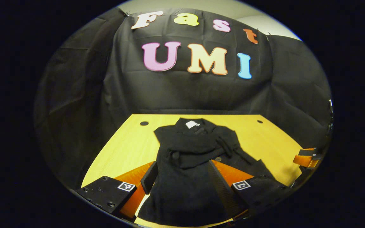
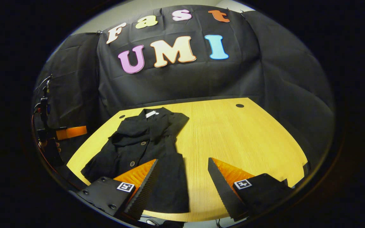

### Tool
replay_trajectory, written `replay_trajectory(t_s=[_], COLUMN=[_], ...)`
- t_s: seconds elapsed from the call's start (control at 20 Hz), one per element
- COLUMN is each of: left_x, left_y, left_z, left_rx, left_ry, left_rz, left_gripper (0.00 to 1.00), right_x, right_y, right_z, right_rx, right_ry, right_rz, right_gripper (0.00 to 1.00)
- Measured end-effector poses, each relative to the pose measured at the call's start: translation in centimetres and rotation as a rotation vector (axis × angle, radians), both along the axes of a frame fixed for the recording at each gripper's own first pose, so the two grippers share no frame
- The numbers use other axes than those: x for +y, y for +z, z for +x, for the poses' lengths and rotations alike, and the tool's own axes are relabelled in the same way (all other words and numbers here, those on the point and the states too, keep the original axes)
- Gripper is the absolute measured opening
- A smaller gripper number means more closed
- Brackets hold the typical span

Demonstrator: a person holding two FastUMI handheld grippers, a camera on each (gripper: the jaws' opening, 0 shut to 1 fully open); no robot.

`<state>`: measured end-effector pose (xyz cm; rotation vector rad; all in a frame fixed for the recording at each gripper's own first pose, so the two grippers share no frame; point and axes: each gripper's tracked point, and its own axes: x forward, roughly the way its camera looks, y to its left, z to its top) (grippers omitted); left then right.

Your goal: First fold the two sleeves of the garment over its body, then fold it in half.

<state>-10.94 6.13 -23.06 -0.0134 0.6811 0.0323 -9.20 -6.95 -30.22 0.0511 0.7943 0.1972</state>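
Observation:
A black buttoned garment (image 1: 188,161) lies flat on the yellow table (image 1: 128,142), collar and white tag at the far end, both sleeves folded across its chest. In the left gripper view my left gripper (image 1: 182,179) hangs open above the garment's lower half, its fingers apart over the cloth. The right gripper view has the same garment (image 2: 144,148) on the table's left part. There my right gripper (image 2: 182,183) is open over the garment's right hem edge and bare wood. The right gripper (image 1: 307,158) also appears at the right edge of the left gripper view.
Black cloth walls close the booth behind and beside the table (image 2: 239,139). Round cable holes (image 2: 240,105) sit near the table's far corners. The left gripper (image 2: 65,133) with a hand shows at the left edge of the right gripper view. Bare wood lies right of the garment.

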Motion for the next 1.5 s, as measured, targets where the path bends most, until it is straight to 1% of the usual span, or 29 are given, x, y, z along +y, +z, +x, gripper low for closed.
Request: replay_trajectory(t_s=[0.1,0.15,0.2,0.3,0.35,0.4,0.45,0.6,0.8,0.85,0.9,0.95,1.0,1.05,1.1,1.15,1.2,1.25,1.3,1.35,1.4,1.45,1.5], left_x=[1.4,2.0,2.5,3.2,3.4,3.4,3.6,3.8,4.4,4.5,4.5,4.6,4.5,4.5,4.3,4.3,4.3,4.4,4.3,4.3,4.1,3.6,3.1], left_y=[-1.7,-2.4,-3.2,-4.5,-5.2,-6.0,-6.8,-8.5,-11.0,-11.3,-11.6,-11.9,-12.0,-12.1,-12.2,-12.3,-12.5,-12.4,-12.5,-12.5,-12.4,-12.5,-12.6], left_z=[-2.3,-3.3,-4.3,-5.9,-6.8,-7.8,-8.7,-10.7,-13.2,-13.9,-14.4,-14.7,-14.6,-14.4,-14.5,-14.1,-14.3,-14.2,-14.3,-14.2,-14.2,-14.1,-14.0], left_rx=[0.056,0.078,0.101,0.140,0.162,0.195,0.228,0.280,0.353,0.369,0.378,0.391,0.383,0.377,0.378,0.372,0.377,0.369,0.367,0.350,0.336,0.325,0.315], left_ry=[0.026,0.038,0.051,0.065,0.069,0.067,0.066,0.074,0.087,0.092,0.096,0.103,0.093,0.074,0.055,0.048,0.055,0.061,0.060,0.067,0.069,0.058,0.039], left_rz=[0.001,0.002,0.005,0.003,0.005,0.008,0.012,0.005,0.010,0.006,0.004,0.007,0.018,0.029,0.033,0.034,0.026,0.022,0.026,0.026,0.029,0.022,0.018], left_gripper=[0.95,0.99,0.95,0.96,0.96,0.96,0.96,0.97,0.97,0.97,0.97,0.97,0.97,0.98,0.97,0.96,0.95,0.95,0.96,0.95,0.93,0.90,0.75], right_x=[0.4,0.6,0.5,0.5,0.4,0.4,0.4,0.4,0.4,0.4,0.4,0.5,0.6,0.6,0.7,0.7,0.8,0.7,1.1,1.4,1.9,2.4,2.8], right_y=[-1.0,-1.5,-2.1,-3.2,-3.7,-4.2,-4.7,-6.5,-8.3,-8.7,-9.0,-9.3,-9.6,-10.1,-10.5,-11.1,-11.5,-11.4,-11.4,-11.3,-11.5,-11.6,-11.8], right_z=[-1.4,-2.1,-2.7,-3.8,-4.3,-4.7,-5.2,-6.8,-7.3,-7.4,-7.4,-7.4,-7.4,-7.5,-7.7,-8.0,-8.5,-8.1,-8.3,-8.0,-8.2,-8.1,-8.0], right_rx=[0.035,0.046,0.060,0.085,0.099,0.113,0.130,0.189,0.233,0.243,0.251,0.259,0.268,0.281,0.297,0.319,0.354,0.328,0.346,0.335,0.346,0.343,0.344], right_ry=[-0.001,0.005,0.011,0.022,0.024,0.025,0.029,0.038,0.045,0.048,0.051,0.055,0.060,0.065,0.070,0.076,0.085,0.099,0.106,0.115,0.133,0.153,0.169], right_rz=[-0.004,-0.010,-0.027,-0.050,-0.059,-0.065,-0.070,-0.088,-0.121,-0.127,-0.132,-0.136,-0.142,-0.148,-0.153,-0.160,-0.173,-0.183,-0.172,-0.170,-0.162,-0.157,-0.145], right_gripper=[0.98,0.98,0.98,0.98,0.94,0.94,0.98,0.98,0.98,0.94,0.94,0.98,0.94,0.98,0.98,0.94,0.94,0.94,0.96,0.89,0.83,0.67,0.51])
